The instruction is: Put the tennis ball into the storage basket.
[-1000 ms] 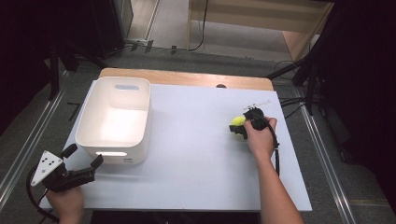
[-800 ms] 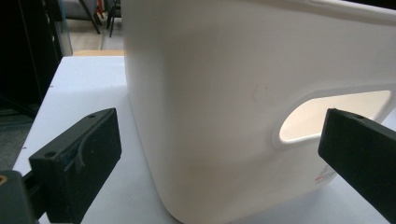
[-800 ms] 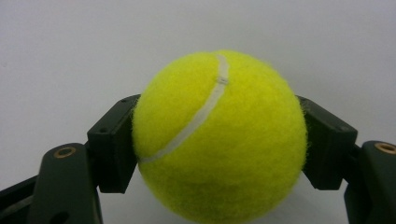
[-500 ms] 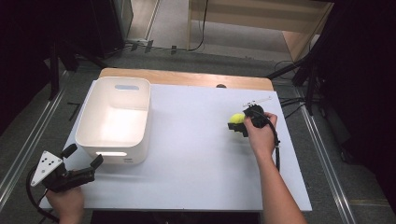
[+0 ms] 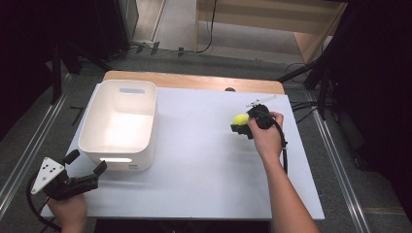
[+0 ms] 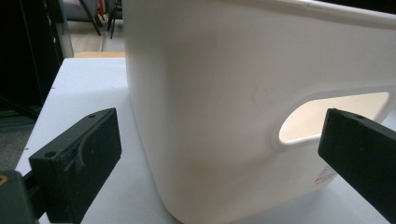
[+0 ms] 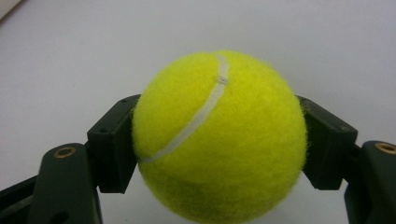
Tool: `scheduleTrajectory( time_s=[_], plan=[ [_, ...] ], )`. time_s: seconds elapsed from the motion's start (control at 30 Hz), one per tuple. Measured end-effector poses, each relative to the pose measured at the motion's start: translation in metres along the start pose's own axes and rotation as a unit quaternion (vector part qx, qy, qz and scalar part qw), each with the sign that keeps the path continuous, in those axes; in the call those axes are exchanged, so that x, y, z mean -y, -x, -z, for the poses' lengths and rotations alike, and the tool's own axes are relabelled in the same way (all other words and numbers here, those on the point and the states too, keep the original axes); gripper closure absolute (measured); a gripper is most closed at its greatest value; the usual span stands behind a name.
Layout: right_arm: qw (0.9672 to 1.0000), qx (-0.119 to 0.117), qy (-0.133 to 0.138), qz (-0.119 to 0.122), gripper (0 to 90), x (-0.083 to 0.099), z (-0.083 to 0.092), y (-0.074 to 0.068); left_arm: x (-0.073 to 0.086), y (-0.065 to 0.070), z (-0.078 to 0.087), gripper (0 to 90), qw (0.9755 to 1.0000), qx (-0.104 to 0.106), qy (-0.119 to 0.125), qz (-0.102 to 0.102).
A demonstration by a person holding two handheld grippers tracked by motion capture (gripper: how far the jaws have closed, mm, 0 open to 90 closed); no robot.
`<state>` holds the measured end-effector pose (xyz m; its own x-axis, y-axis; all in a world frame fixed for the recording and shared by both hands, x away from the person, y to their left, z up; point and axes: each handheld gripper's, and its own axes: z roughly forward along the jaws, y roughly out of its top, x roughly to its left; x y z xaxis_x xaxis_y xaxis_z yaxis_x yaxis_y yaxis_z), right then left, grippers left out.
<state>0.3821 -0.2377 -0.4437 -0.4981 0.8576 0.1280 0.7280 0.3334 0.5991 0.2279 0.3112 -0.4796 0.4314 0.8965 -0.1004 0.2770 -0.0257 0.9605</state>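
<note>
While my right gripper (image 5: 241, 124) sits over the right half of the counter (image 5: 204, 170), I can see its jaws clamped on a yellow-green tennis ball (image 5: 239, 119). From the right gripper view the ball (image 7: 219, 137) is pinched at its two sides, one black jaw pressed against each flank, with its pale seam curving from the top down toward the lower left. White counter surface (image 7: 327, 42) lies behind it. Whether the ball is touching the counter or raised just off it, I cannot tell. From the high view my right hand (image 5: 266, 138) wraps the gripper body, and a black cable trails back along the forearm.

My left gripper (image 5: 82, 171) is at the near left corner of the counter, held in my left hand (image 5: 68, 213), the grey three-cornered plate on its top. Its jaws stand wide apart and grip nothing. In the left gripper view they frame the near wall of a white plastic bin (image 6: 243, 116), whose oval handle cut-out shows just inside the right jaw. The bin (image 5: 94, 131) stands upright on the left part of the counter, just ahead of the left gripper and well apart from the ball. I see nothing lying in the part of its interior that shows from above.

A wooden board edge (image 5: 194, 81) runs along the far side of the counter.
</note>
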Motion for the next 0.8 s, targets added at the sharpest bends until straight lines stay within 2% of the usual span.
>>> scheduleTrajectory(
  time_s=[0.27, 0.47, 0.6, 0.63, 0.8],
  plan=[
    [0.9996, -0.014, 0.012, 0.022, 23.4, -0.016, 0.005, -0.018, 0.000, 0.003, -0.001, 0.0, 0.9998, -0.001, -0.001, -0.020],
    [0.9988, -0.025, 0.013, 0.040, 23.4, -0.026, 0.007, -0.034, -0.001, 0.002, -0.001, 0.0, 0.9996, 0.021, -0.002, -0.019],
    [0.9978, -0.031, 0.020, 0.055, 23.4, -0.033, 0.009, -0.043, -0.001, 0.002, -0.002, 0.0, 0.9997, 0.017, -0.003, -0.019],
    [0.9979, -0.033, 0.021, 0.051, 23.4, -0.034, 0.009, -0.045, -0.001, 0.003, -0.002, 0.0, 0.9997, 0.017, -0.003, -0.019],
    [0.9969, -0.041, 0.021, 0.063, 23.4, -0.040, 0.009, -0.054, 0.000, 0.002, -0.002, 0.0, 0.9997, 0.016, -0.004, -0.019]
  ],
)
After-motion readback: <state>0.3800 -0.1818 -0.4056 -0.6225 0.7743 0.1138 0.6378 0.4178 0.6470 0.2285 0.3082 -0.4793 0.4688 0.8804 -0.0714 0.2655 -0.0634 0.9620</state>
